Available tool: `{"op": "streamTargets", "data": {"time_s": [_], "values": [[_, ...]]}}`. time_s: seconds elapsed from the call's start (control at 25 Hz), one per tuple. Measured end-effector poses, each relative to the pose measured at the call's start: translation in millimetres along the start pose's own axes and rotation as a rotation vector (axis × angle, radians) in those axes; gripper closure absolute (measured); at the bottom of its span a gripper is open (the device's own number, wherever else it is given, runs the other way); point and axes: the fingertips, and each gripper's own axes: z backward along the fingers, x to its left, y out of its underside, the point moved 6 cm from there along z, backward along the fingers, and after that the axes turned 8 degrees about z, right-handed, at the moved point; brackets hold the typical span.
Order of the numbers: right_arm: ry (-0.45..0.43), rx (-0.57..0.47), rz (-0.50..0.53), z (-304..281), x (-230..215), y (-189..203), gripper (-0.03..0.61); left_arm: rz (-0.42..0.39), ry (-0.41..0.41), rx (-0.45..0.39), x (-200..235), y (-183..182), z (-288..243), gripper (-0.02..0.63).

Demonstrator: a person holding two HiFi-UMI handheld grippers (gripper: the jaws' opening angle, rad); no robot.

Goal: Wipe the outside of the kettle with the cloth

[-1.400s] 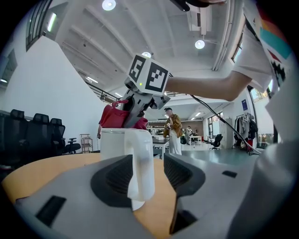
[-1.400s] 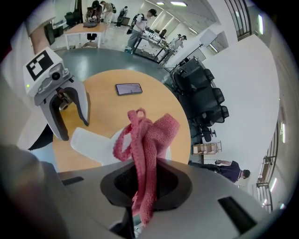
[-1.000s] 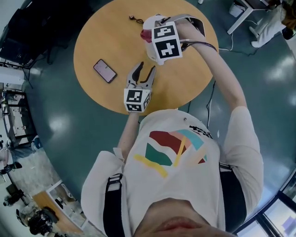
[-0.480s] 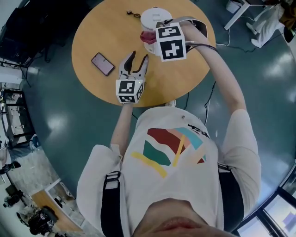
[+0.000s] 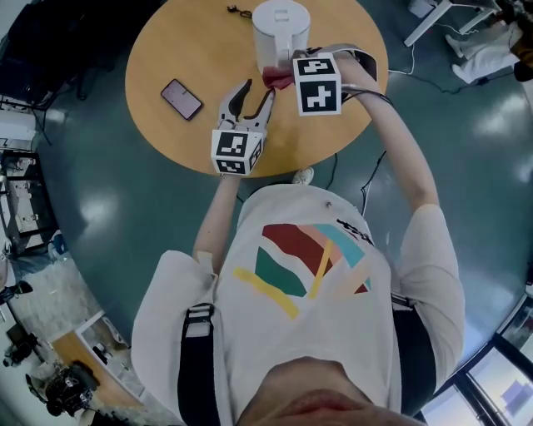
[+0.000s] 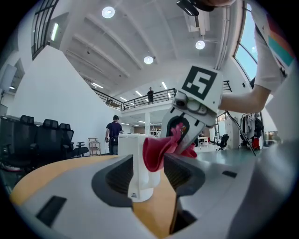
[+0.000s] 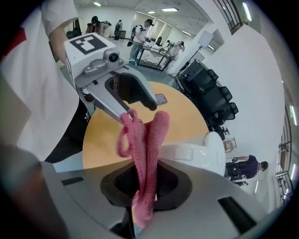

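A white kettle point(image 5: 281, 29) stands upright on the far side of the round wooden table point(image 5: 166, 141). My right gripper point(image 5: 287, 79) points steeply down and is shut on a red cloth point(image 5: 277, 77), which hangs against the kettle's near side, low down. In the right gripper view the cloth point(image 7: 147, 154) sticks out from between the jaws, with the kettle point(image 7: 201, 151) just behind it. My left gripper point(image 5: 252, 90) is open and holds nothing, level, a little short of the kettle point(image 6: 140, 168). From it I see the cloth point(image 6: 161, 151) and the right gripper point(image 6: 191, 112).
A phone point(image 5: 181, 99) lies on the table left of the left gripper. A small dark cable piece point(image 5: 237, 12) lies behind the kettle on the left. The table's edge runs just below the left gripper. People and office chairs are far off in the room.
The right gripper has brought the cloth from over the kettle's top down to its near side. The left gripper has shifted slightly and stayed open.
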Motion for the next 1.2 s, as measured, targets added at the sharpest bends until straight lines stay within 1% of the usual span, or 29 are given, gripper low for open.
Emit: {"op": "streamTargets", "data": {"time_s": [0.2,0.36,0.44,0.56,0.72,0.8,0.88,1.08,1.2], "values": [[-0.007,-0.03,-0.105,-37.6,19.8,15.3,0.54,-0.007,-0.012,-0.004,4.6,-5.6,-1.9,0.379],[-0.031,-0.105,-0.227,-59.0,28.5,20.2,0.54,-0.001,-0.035,0.01,15.5,-2.4,-5.6,0.379],[-0.047,-0.144,-0.276,-62.0,30.8,20.0,0.538,0.002,-0.041,0.02,19.8,0.1,-8.1,0.379],[-0.052,-0.214,-0.328,-47.1,27.6,16.9,0.54,-0.004,-0.034,0.038,22.8,3.0,-10.5,0.379],[0.013,-0.257,-0.348,-15.3,1.3,24.0,0.538,0.003,-0.037,0.05,28.5,9.2,-17.4,0.379],[0.019,-0.258,-0.351,-7.5,-9.0,26.4,0.54,0.009,-0.04,0.055,29.2,11.3,-19.1,0.379],[-0.006,-0.256,-0.358,-12.5,-10.1,26.5,0.538,0.013,-0.041,0.06,29.6,13.8,-20.6,0.379],[-0.081,-0.245,-0.34,-43.9,-2.1,25.1,0.538,0.026,-0.06,0.076,38.0,20.4,-26.1,0.379],[-0.118,-0.25,-0.364,-63.8,1.4,32.3,0.538,0.037,-0.073,0.083,47.0,25.2,-31.5,0.379]]}}
